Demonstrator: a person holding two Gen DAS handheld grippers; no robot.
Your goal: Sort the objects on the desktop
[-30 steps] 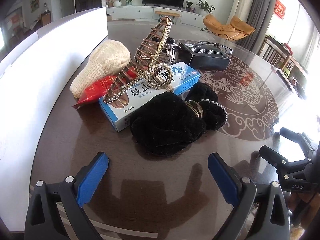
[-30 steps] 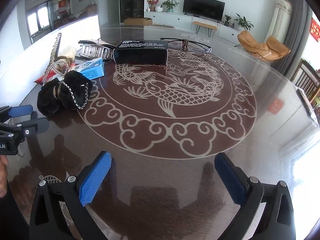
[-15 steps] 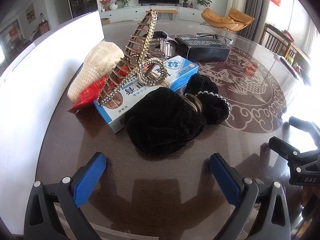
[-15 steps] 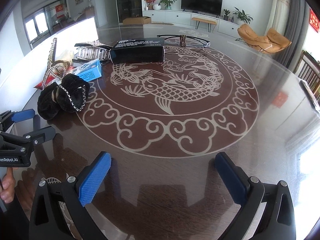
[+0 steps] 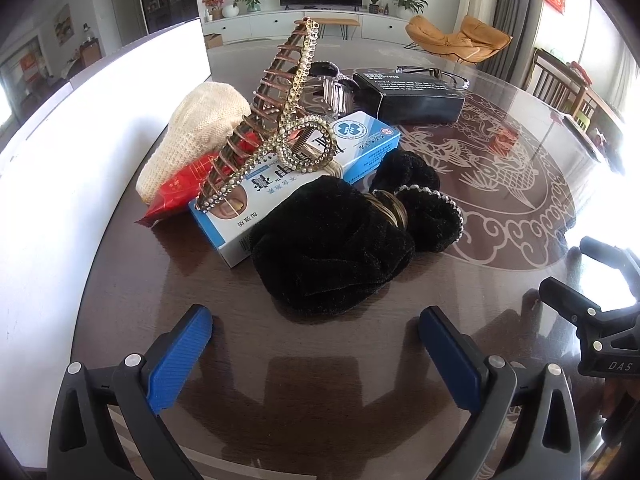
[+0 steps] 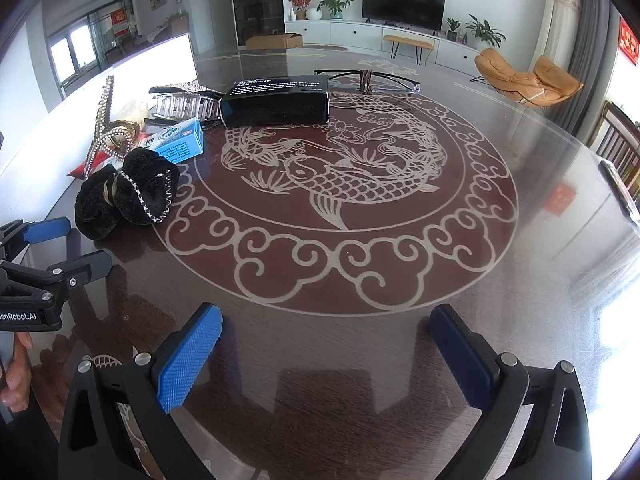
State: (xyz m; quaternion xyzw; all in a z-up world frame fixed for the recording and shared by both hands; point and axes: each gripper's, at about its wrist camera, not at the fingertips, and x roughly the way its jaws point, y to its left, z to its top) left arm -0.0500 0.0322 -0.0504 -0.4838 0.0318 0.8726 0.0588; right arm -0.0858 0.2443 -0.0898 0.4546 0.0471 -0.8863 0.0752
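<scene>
Black scrunchie (image 5: 332,240) lies before spread left gripper (image 5: 316,344)

Dark glossy round desk (image 6: 520,240) with pale koi-and-cloud inlay (image 6: 340,184). Behind it: black TV (image 6: 403,1) on white low cabinet (image 6: 340,34), potted plants (image 6: 335,3), orange lounge chair (image 6: 528,78), grey curtain (image 5: 510,8), wooden chair (image 5: 556,80) at right.
</scene>
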